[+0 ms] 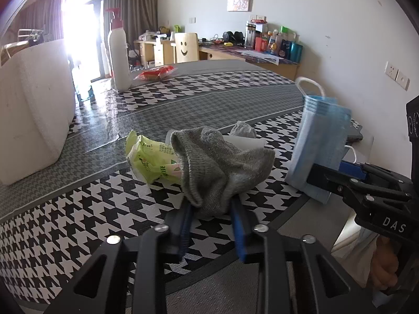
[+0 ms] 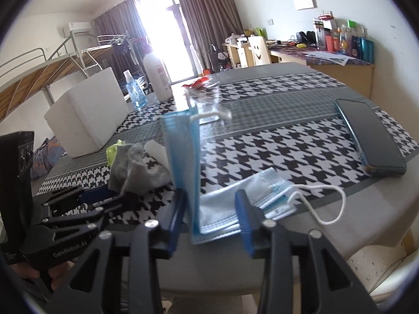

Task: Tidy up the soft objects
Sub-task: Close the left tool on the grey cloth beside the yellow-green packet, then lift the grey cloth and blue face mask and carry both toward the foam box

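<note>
The grey sock [image 1: 222, 162] hides part of the green packet [image 1: 149, 157], and the blue mask [image 2: 183, 157] looks blurry

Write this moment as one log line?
left tongs: gripping grey sock | right tongs: open around upright blue mask | second mask: flat on table

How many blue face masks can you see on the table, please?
2: one upright mask stands between the right gripper's open fingers; a second mask lies flat just behind it. Others may be hidden.
</note>
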{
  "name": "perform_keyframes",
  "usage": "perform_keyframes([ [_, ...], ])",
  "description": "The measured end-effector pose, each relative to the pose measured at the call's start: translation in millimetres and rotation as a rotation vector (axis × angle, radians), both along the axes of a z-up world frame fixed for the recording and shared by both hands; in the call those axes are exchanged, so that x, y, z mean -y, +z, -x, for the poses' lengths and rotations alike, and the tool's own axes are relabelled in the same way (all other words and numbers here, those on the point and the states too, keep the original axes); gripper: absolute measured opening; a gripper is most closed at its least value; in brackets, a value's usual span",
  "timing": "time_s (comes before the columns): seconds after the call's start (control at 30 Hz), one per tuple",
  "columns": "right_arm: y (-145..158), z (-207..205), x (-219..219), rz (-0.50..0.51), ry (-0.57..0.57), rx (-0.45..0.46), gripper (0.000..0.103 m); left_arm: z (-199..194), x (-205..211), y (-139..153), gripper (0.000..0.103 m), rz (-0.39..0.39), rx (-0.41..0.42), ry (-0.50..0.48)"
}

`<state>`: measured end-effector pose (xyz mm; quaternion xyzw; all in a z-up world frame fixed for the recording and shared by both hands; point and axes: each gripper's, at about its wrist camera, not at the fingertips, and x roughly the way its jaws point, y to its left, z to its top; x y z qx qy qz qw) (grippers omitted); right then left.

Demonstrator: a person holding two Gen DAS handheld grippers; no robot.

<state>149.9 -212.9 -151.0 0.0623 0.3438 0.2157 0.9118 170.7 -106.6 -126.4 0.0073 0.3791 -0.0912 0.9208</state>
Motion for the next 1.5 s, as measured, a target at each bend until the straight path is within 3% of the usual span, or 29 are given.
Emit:
perform_keyframes([
  [0.13, -3, 1, 2, 0.009, 0.002, -0.005, 0.051, 0, 2, 0, 0.018, 0.000, 0.008, -0.018],
  [0.47, -5, 8, -8, 0.057, 0.042, 0.013, 0.050, 3, -5, 6, 0.017, 0.034, 0.031, -0.050],
  [0.67, -4, 9, -14, 0.068, 0.064, 0.003, 0.016, 13, -10, 12, 0.016, 0.033, 0.071, -0.062],
  [0.8, 1, 13, -19, 0.067, 0.082, 0.014, 0.009, 22, -17, 20, 0.016, 0.040, 0.104, -0.063],
  [1.5, 42, 11, -25, 0.012, 0.068, 0.078, 0.008, 43, -34, 82, 0.016, 0.038, 0.262, -0.059],
])
